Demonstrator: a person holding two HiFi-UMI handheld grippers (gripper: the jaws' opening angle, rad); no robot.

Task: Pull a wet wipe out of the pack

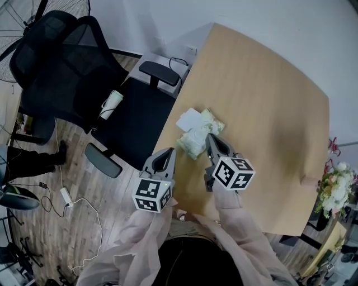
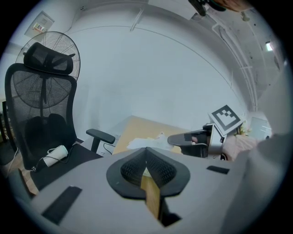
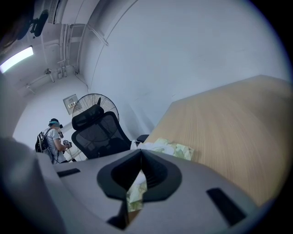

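Observation:
The wet wipe pack [image 1: 200, 134], pale green and crumpled, lies on the wooden table [image 1: 263, 95] near its left edge. A white sheet [image 1: 189, 119] rests at the pack's far end; I cannot tell whether it is a wipe or a flap. My right gripper [image 1: 210, 137] hovers with its tip over the pack's near end, jaws together, nothing gripped. My left gripper [image 1: 170, 151] is shut, just left of the pack by the table edge. The right gripper view shows the pack [image 3: 176, 149] ahead of the shut right gripper [image 3: 141, 151]. In the left gripper view the left gripper [image 2: 146, 150] is shut, and the right gripper [image 2: 183, 138] sits beside the white sheet [image 2: 145, 140].
A black office chair [image 1: 120, 111] stands against the table's left edge with a white cup-like item [image 1: 112, 102] on its seat. A floor fan [image 1: 42, 17] stands behind it. Flowers [image 1: 335, 187] are at the table's right. A person [image 3: 55, 139] stands far off by the fan.

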